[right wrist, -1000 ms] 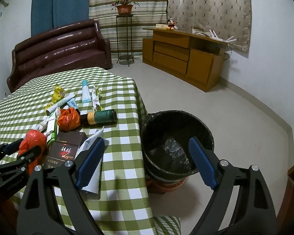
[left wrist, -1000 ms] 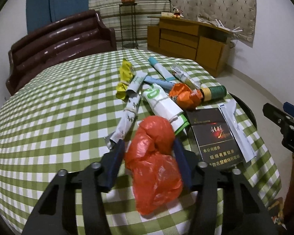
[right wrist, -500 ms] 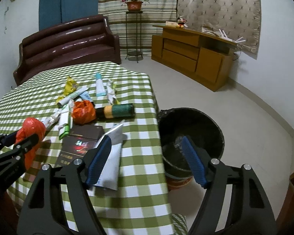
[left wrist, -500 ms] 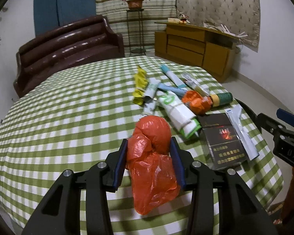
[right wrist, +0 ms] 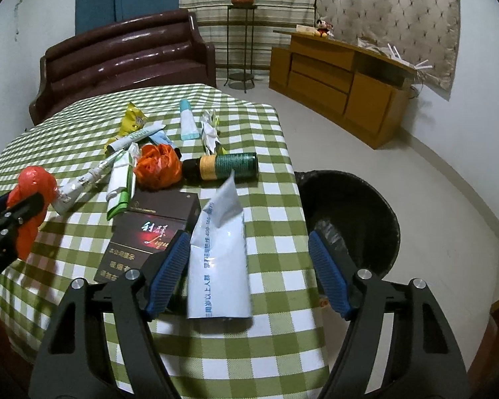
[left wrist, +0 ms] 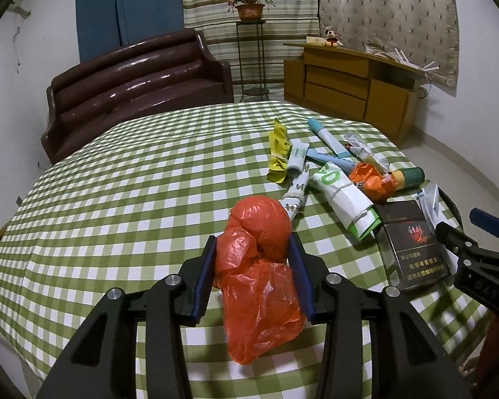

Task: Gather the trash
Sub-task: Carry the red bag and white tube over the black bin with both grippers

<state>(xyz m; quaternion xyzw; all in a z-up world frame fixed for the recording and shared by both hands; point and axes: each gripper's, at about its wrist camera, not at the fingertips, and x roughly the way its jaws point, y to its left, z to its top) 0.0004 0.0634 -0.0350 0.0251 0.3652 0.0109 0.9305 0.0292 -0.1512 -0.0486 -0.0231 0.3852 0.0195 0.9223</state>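
Note:
My left gripper [left wrist: 252,242] is shut on a crumpled red plastic bag [left wrist: 259,272], held a little above the green checked tablecloth [left wrist: 116,199]. In the right wrist view the same bag [right wrist: 33,179] shows at the far left. My right gripper [right wrist: 249,239] hovers over the table's right edge. Its jaws are closing, with a white pouch [right wrist: 219,259] lying between them. The left pad is beside the pouch and the right pad stands well off it. A black trash bin [right wrist: 386,209] sits on the floor just right of the table.
More litter lies mid-table: a dark cigarette carton [right wrist: 149,229], an orange bag [right wrist: 158,166], a green-wrapped bottle [right wrist: 229,166], tubes and a yellow wrapper [right wrist: 131,123]. A brown sofa [left wrist: 133,76] stands behind and a wooden cabinet [right wrist: 332,79] to the right.
The left jaws have closed onto the red bag and raised it slightly. The right gripper has swung left from over the bin to over the white pouch, its jaws narrowing.

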